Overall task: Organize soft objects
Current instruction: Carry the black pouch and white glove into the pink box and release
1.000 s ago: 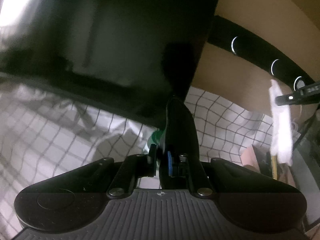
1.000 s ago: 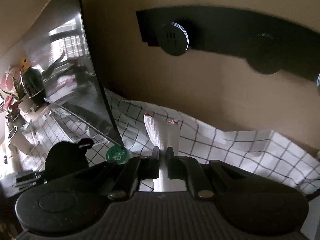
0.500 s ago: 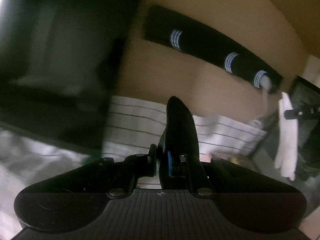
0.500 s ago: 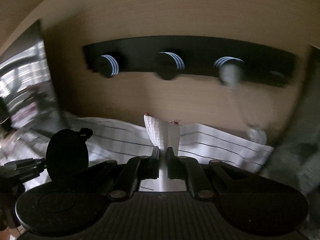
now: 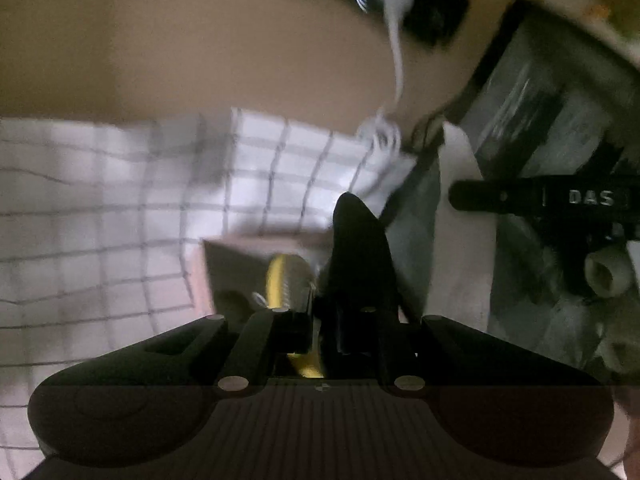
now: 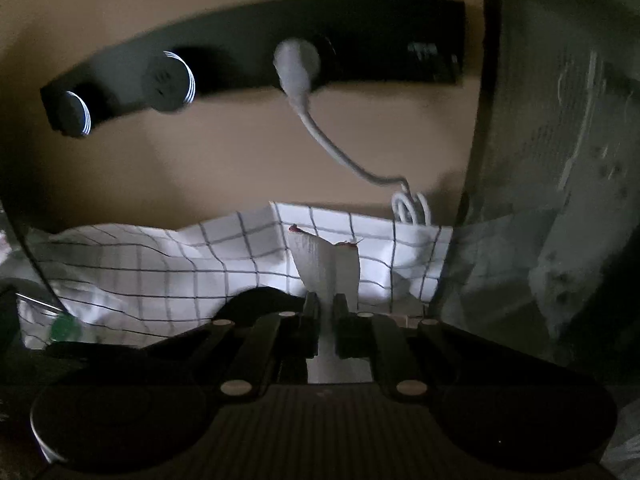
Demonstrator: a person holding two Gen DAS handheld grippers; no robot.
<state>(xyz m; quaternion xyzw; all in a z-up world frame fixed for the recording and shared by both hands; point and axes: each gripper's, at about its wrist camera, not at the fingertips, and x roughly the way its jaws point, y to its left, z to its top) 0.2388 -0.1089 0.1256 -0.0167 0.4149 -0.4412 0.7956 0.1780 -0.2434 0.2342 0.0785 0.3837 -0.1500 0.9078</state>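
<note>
White ribbed fabric piece with red-stitched edge (image 6: 326,268): pinched between the narrow jaws of the right gripper (image 6: 327,322), standing upright out of the fingertips. Dark, soft, pointed fabric piece (image 5: 358,256): clamped likewise in the left gripper (image 5: 344,320), jaws drawn in tight on it, tip pointing up. Both held above a rumpled white cloth with a dark grid pattern (image 6: 160,264), spread over the surface below. Under the left gripper, a shallow pinkish box (image 5: 240,268) with a yellow-striped item (image 5: 280,280) inside, too blurred to identify. Behind the cloth, a tan wall (image 6: 200,152) carrying a long black power strip (image 6: 248,44), a white plug and cord (image 6: 298,68) hanging from it down to a coil at the cloth's back edge. At the right, a dark-framed glass panel (image 6: 560,160). In the left wrist view, the right gripper seen from the side (image 5: 540,198), lettered "DAS".
</note>
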